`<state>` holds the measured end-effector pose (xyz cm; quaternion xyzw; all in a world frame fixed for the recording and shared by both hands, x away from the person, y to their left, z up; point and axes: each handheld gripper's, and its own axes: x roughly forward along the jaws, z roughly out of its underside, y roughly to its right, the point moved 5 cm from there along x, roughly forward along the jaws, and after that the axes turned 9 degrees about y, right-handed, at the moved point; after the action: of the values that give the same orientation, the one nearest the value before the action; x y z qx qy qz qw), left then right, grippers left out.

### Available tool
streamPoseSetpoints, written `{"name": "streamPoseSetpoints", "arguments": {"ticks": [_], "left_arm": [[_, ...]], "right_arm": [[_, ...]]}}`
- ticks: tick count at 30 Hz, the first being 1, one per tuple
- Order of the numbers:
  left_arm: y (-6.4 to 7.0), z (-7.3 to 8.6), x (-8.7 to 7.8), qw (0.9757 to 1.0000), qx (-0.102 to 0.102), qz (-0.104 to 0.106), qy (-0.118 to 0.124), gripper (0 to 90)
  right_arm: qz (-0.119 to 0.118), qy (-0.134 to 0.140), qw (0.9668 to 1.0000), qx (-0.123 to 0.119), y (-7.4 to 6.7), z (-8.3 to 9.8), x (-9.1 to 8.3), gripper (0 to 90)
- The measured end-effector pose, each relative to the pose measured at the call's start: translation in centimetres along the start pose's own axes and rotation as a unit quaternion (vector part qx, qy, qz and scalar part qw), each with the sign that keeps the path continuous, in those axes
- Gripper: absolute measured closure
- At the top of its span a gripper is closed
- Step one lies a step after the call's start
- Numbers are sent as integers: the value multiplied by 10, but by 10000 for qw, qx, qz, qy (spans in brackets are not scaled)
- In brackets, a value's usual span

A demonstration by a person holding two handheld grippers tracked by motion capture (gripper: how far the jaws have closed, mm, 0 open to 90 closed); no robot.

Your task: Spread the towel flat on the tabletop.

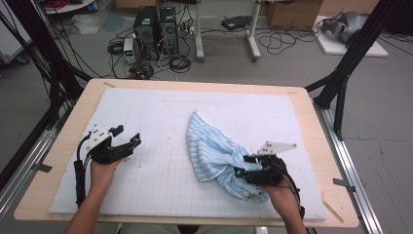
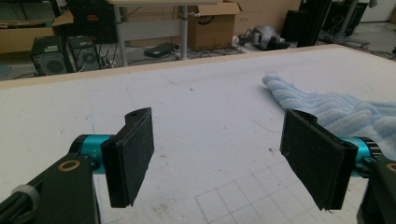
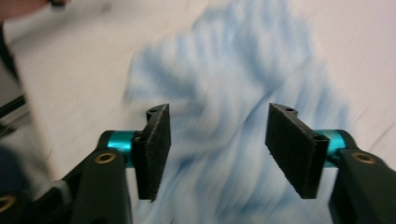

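A light blue striped towel (image 1: 216,151) lies crumpled on the white gridded mat (image 1: 160,131), right of centre. My right gripper (image 1: 242,165) hovers over the towel's near right part, jaws apart. The right gripper view is blurred; its pads (image 3: 154,144) stand wide with the towel (image 3: 224,93) below them and nothing pinched. My left gripper (image 1: 127,135) is at the mat's left side, open, away from the towel. In the left gripper view its pads (image 2: 133,154) are spread over bare mat, and the towel (image 2: 336,112) lies beyond the right-hand pad.
The mat covers a wooden table (image 1: 73,122) with black frame posts (image 1: 348,63) at both back corners. Beyond the far edge, computers (image 1: 156,29), cables and cardboard boxes (image 2: 215,28) sit on the floor.
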<state>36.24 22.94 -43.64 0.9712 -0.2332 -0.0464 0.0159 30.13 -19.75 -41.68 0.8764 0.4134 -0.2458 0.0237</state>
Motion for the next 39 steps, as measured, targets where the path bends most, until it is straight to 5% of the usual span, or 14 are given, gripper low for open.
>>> {"name": "streamPoseSetpoints", "arguments": {"ticks": [3, 7, 14, 16, 18, 20, 25, 31, 39], "left_arm": [[-1, 1, 0, 10000, -34, 17, -22, 255], [0, 1, -1, 10000, -23, 25, -30, 256], [4, 3, 1, 9999, -55, 117, -109, 256], [6, 3, 1, 9998, -51, 143, -107, 256], [7, 3, 2, 9998, -39, 160, -118, 256], [9, 4, 2, 9997, -34, 187, -142, 256], [10, 4, 2, 9996, -32, 224, -153, 256], [16, 5, 5, 9994, -62, 301, -151, 260], [27, 7, 13, 9989, -130, 412, -158, 263]], "right_arm": [[143, 166, 9994, -268, 14, -25, 20, 337], [176, -24, 9989, -437, 24, -44, 68, 365], [-298, -357, 9981, -403, 25, -42, 137, 444], [-315, -628, 9964, -470, 25, -37, 150, 536], [-261, -896, 9948, -398, 26, -33, 156, 757], [-191, -870, 9948, -502, 26, -34, 152, 858], [-2, -292, 9986, -431, 36, -47, 121, 864], [276, 96, 9993, -241, 55, -45, 74, 861], [698, 68, 9974, -140, 75, -20, 28, 861]]}}
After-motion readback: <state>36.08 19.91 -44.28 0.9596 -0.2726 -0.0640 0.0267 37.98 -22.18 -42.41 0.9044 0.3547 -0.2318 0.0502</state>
